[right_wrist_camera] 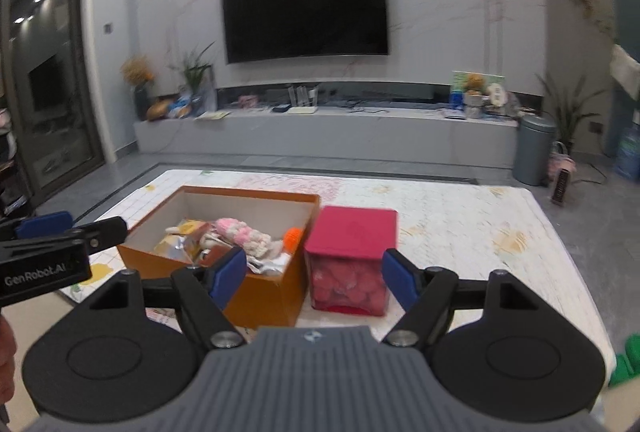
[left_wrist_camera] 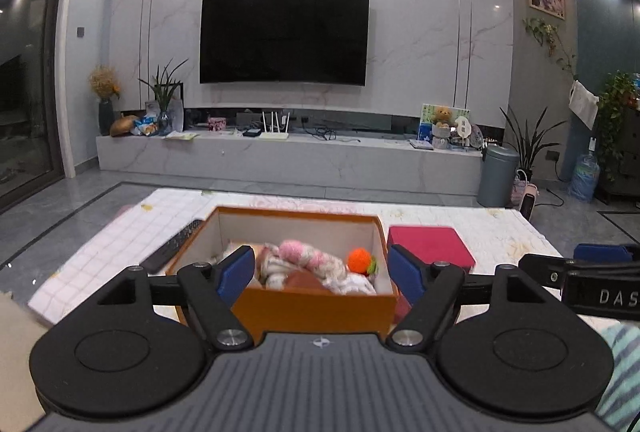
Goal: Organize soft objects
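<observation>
Nearest the lens, the left tongs (left_wrist_camera: pixel 322 274) stand with their blue pads (left_wrist_camera: pixel 236 274) spread wide and nothing between them, hanging just short of the near wall of an orange box (left_wrist_camera: pixel 316 306). The right tongs (right_wrist_camera: pixel 314 276) are likewise parted and empty, their pads framing the gap between that box and a pink-lidded container (right_wrist_camera: pixel 352 256) beside it. Each view catches the other tool at its edge: the right one pokes in from the right of the left wrist view, the left one from the left of the right wrist view. The orange box sits open-topped on the counter (right_wrist_camera: pixel 460 228), which is covered with a pale patterned cloth. Inside the box lie the soft objects: a pink and white plush toy (left_wrist_camera: pixel 308 256) draped across the middle, an orange knitted ball (left_wrist_camera: pixel 360 261) against the right inner wall, and striped fabric (left_wrist_camera: pixel 352 284) bunched beneath them; other items in the left half are too blurred to name. The pink-lidded container stands just right of the box, its clear sides showing pink contents. A dark remote control (left_wrist_camera: pixel 174 246) lies on the cloth along the left side of the box. Beyond the counter the grey floor runs to a long low marble cabinet (left_wrist_camera: pixel 288 160), with a grey bin (left_wrist_camera: pixel 496 176) at its right end. A large dark television (left_wrist_camera: pixel 284 36) hangs on the marble wall above it.
</observation>
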Tool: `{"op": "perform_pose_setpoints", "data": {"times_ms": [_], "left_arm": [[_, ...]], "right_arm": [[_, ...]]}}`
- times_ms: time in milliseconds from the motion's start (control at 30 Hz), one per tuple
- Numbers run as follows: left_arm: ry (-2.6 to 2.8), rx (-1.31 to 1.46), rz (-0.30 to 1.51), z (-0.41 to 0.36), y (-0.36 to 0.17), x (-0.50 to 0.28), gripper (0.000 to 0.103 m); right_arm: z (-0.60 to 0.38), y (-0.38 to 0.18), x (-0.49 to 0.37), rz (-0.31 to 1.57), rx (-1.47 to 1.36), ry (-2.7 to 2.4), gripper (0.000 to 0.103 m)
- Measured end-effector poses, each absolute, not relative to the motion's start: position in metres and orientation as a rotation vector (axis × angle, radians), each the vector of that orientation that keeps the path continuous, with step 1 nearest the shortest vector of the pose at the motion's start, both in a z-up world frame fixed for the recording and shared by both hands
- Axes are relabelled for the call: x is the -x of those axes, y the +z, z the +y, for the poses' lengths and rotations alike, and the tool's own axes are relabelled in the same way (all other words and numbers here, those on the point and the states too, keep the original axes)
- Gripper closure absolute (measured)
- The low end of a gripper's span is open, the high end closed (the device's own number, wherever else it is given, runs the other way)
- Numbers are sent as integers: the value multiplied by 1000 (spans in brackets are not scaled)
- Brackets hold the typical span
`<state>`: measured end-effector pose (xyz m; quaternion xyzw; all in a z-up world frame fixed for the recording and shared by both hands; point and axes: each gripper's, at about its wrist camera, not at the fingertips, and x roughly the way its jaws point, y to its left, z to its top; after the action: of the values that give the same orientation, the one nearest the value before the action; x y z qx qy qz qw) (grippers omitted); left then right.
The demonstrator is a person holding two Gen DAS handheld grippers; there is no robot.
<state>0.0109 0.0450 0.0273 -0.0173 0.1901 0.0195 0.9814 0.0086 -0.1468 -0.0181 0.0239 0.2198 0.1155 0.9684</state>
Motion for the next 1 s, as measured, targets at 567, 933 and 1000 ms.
{"op": "perform_pose_setpoints", "data": {"times_ms": [567,933,1000], "left_arm": [[75,47,472,31,-44,10,12],[75,51,508,39,-55,14,12],[73,51,508,40,-55,14,12]], "right_arm": [[-162,-95,23,448,-101,111,19],[-156,-106,28,452,-86,118,16],[-154,-107,29,453,-80,119,16]]}}
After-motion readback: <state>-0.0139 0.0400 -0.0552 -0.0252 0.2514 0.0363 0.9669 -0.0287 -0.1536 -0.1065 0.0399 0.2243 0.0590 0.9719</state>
